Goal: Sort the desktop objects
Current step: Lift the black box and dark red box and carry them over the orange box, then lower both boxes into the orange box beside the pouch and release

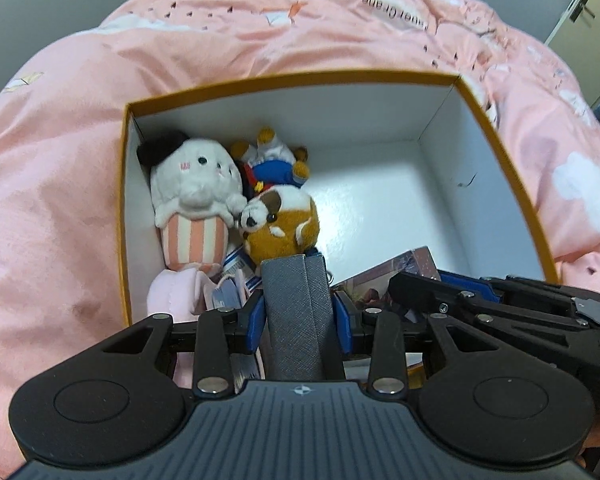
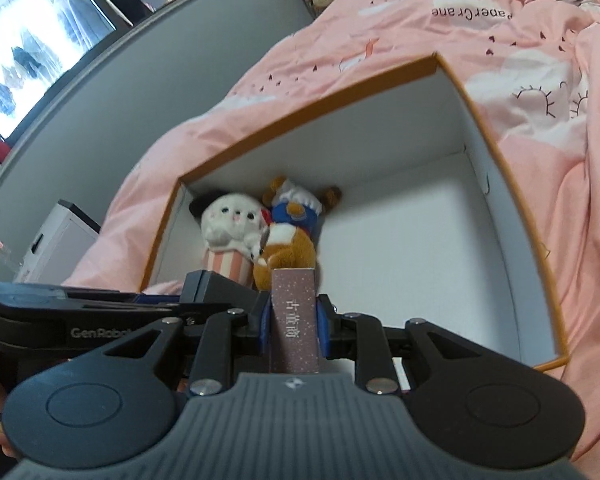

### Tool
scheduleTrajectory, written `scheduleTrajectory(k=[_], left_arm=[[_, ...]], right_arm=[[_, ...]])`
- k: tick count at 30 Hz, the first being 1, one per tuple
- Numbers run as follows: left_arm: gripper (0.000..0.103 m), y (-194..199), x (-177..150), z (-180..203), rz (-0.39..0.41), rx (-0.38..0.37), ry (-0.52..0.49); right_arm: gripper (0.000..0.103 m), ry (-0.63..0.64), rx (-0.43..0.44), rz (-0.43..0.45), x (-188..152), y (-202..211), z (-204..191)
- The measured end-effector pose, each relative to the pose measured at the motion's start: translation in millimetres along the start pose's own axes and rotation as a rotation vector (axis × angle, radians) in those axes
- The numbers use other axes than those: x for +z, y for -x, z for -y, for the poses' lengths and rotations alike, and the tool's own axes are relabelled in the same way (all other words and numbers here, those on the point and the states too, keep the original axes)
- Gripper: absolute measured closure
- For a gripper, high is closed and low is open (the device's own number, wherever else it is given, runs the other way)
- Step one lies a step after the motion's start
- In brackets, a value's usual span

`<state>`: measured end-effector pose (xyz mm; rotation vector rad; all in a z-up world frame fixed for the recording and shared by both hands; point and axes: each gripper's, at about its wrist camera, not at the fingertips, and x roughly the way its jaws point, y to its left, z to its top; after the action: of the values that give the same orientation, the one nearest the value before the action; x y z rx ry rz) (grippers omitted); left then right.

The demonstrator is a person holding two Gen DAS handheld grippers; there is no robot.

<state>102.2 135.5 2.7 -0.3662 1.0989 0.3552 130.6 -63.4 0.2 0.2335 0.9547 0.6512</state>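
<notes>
grey textured case [image 1: 296, 312] sat clamped in the left gripper [image 1: 300, 316] above the orange-rimmed box [image 1: 300, 80]. the right gripper [image 2: 294, 328] pinched a mauve speckled carton [image 2: 296, 320] over that box's near edge.

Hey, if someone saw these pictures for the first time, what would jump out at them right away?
Probably the orange-rimmed box on the pink bedspread, with three plush toys bunched in its far left corner. Next, both grippers over its near edge: the left gripper clamps a grey case, the right gripper a mauve speckled carton.
</notes>
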Motion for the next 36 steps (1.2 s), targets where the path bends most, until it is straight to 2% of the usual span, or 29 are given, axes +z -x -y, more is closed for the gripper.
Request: scheduleTrajectory(k=[10, 13, 18, 27, 30, 36], left_arm=[[0.063, -21, 1, 6, -0.065, 0.051, -0.045], [0.063, -25, -2, 10, -0.065, 0.088, -0.077], [0.063, -27, -4, 9, -0.058, 0.092, -0.087], [0.061, -17, -5, 6, -0.022, 0.037, -0.099], [0.049, -7, -3, 3, -0.01, -0.014, -0.082], [0.049, 20, -2, -6, 0.056, -0.062, -0.058]], right_arm=[[0.079, 0.024, -0.03, -0.031, 2, -17, 1], [0.079, 0.025, -0.026, -0.044, 2, -22, 2], [0.079, 0.026, -0.026, -0.053, 2, -26, 4], [0.078, 0.031, -0.022, -0.068, 1, -30, 7], [0.078, 0.02, -0.011, -0.082, 2, -33, 10], [0.078, -0.031, 0.007, -0.104, 7, -36, 15]])
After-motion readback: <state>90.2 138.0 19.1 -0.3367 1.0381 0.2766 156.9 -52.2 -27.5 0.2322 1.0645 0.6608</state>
